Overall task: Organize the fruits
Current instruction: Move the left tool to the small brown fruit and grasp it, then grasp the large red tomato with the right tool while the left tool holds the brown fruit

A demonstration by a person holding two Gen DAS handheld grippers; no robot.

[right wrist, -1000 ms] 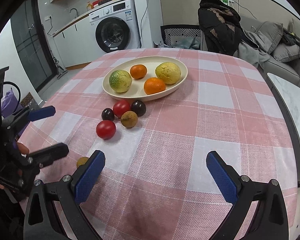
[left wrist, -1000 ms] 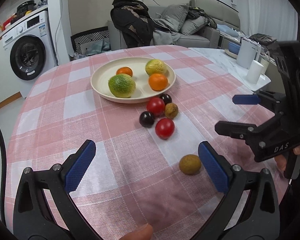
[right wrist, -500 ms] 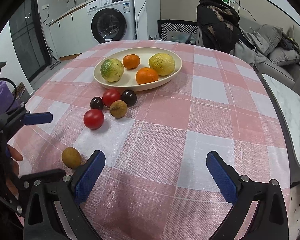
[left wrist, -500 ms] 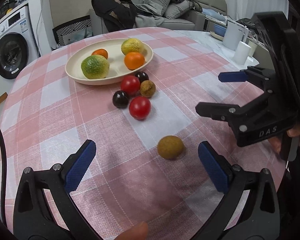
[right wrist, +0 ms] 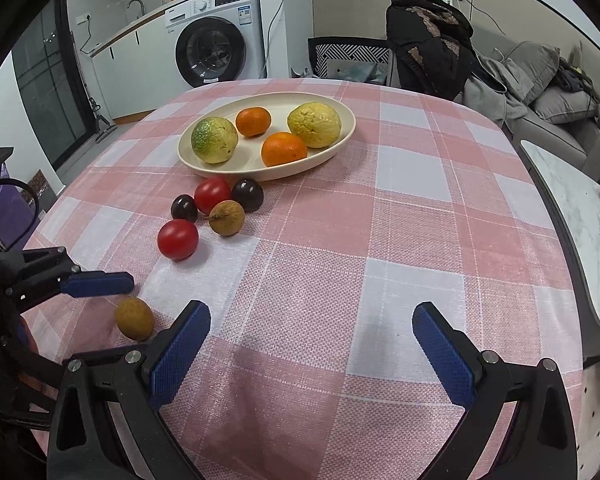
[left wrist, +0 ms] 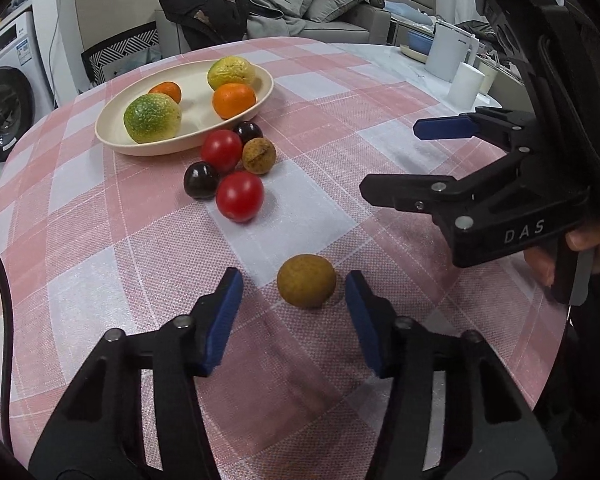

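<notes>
A brown longan (left wrist: pixel 306 286) lies alone on the checked tablecloth, between the blue pads of my left gripper (left wrist: pixel 294 312), which is open and not touching it; it also shows in the right wrist view (right wrist: pixel 134 318). A cream plate (left wrist: pixel 112 136) holds two oranges and two green-yellow fruits. In front of it lie two red tomatoes (left wrist: pixel 239 196), two dark plums (left wrist: pixel 201 179) and a second longan (left wrist: pixel 259 155). My right gripper (right wrist: pixel 310 344) is open and empty over bare cloth.
The right gripper's body (left wrist: pixel 512 200) hangs at the right of the left wrist view. A marble side table (right wrist: pixel 580 216) with white containers (left wrist: pixel 448 54) adjoins the table's right edge. A washing machine (right wrist: pixel 216 40) and a sofa (right wrist: pixel 548 92) stand behind.
My left gripper has moved forward and lower so the lone longan now sits between its pads, and its jaws have narrowed. The right gripper has barely moved.
</notes>
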